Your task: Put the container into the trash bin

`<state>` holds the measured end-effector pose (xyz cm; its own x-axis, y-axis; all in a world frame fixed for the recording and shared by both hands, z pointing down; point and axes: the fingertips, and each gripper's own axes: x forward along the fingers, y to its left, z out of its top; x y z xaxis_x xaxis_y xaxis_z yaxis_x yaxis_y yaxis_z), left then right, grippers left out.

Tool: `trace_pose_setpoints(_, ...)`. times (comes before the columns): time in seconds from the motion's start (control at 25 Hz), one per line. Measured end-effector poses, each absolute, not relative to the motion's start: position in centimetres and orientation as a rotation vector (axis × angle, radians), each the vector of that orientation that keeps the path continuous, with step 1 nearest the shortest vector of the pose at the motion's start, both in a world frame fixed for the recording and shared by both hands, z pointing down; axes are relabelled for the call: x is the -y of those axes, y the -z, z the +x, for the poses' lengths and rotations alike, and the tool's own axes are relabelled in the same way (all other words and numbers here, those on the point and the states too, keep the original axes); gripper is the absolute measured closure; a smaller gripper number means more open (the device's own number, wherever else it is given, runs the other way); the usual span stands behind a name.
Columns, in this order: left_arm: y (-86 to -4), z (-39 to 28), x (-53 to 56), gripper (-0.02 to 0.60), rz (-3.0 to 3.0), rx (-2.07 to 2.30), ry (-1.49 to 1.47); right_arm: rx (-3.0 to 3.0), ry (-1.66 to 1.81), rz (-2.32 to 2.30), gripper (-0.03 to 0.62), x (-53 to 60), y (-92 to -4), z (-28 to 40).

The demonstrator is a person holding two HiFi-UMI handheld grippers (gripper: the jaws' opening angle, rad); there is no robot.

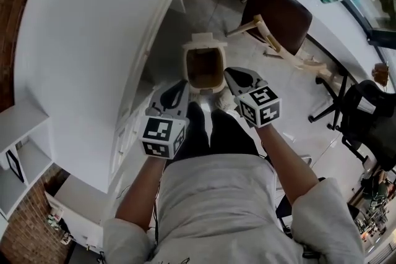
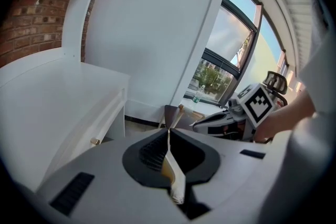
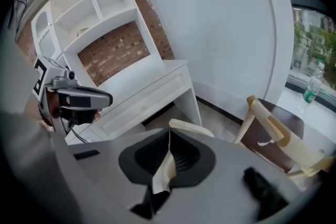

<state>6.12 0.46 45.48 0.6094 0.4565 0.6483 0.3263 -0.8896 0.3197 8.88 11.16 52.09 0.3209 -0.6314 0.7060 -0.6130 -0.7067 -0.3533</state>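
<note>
The cream trash bin (image 1: 204,45) stands open on the floor just ahead of the person's feet, its inside dark brown. No container shows in any view; whether one lies in the bin I cannot tell. My left gripper (image 1: 181,85) hovers at the bin's near left, jaws pressed together with nothing between them (image 2: 169,132). My right gripper (image 1: 231,73) hangs at the bin's near right, also shut and empty (image 3: 169,134). In the right gripper view a piece of the bin's rim (image 3: 192,128) peeks out beyond the jaws.
A long white desk (image 1: 93,59) with drawers runs along the left, close to the bin. A dark-seated wooden chair (image 1: 278,18) stands behind the bin to the right. A black office chair (image 1: 365,114) is at far right. A plastic bottle (image 3: 314,84) sits on the window ledge.
</note>
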Motion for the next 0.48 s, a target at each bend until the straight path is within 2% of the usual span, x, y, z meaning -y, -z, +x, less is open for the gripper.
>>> trace_pose_setpoints(0.48,-38.9,7.5,-2.8,0.555,2.707,-0.722,-1.05,-1.261,1.192,-2.539,0.565,-12.8,-41.0,9.2)
